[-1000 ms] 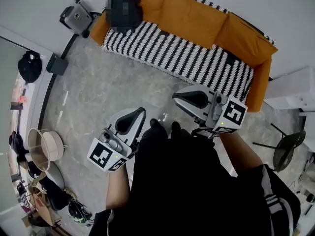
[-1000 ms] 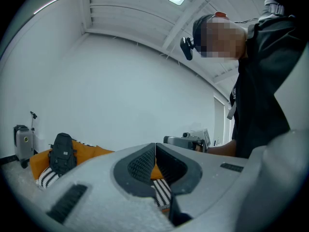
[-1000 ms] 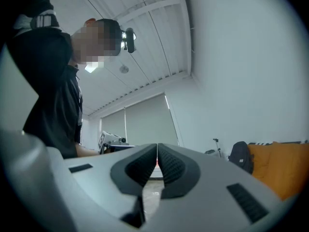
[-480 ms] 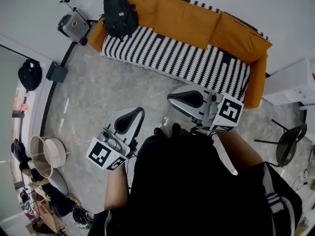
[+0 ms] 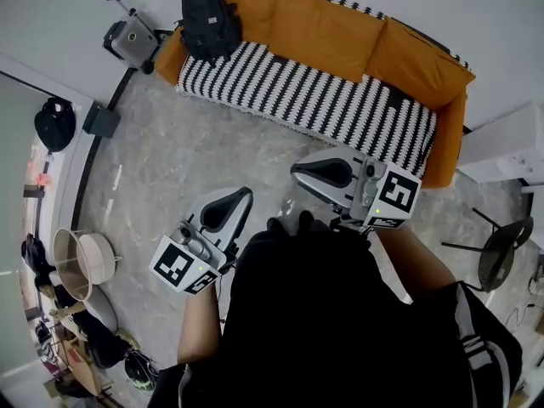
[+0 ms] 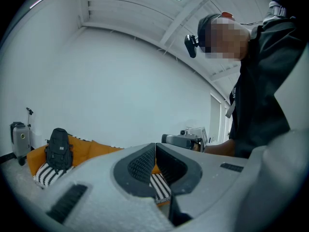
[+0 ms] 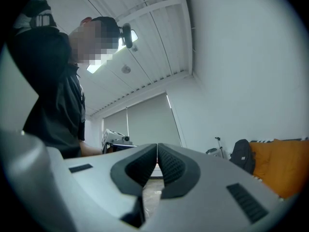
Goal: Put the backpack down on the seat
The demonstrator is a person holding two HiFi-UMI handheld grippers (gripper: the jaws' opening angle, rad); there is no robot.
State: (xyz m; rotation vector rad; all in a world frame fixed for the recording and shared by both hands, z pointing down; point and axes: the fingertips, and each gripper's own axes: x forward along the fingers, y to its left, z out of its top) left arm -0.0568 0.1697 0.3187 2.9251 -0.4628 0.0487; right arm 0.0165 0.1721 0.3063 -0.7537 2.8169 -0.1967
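Neither gripper has moved: left gripper (image 5: 244, 193) and right gripper (image 5: 295, 171) stay clenched, empty. Black backpack (image 5: 211, 19) rests at eleven o'clock on the striped seat (image 5: 314, 100), at its left edge, open marbled floor (image 5: 187, 160) between.

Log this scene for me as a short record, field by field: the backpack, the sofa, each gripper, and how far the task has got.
backpack: black, upright on the striped seat, at the sofa end on the head view's left, against the orange backrest
sofa: orange, with a black-and-white striped seat cover
left gripper: shut, nothing between its jaws, above the floor
right gripper: shut, nothing between its jaws
task: backpack rests on the seat, neither gripper touching it
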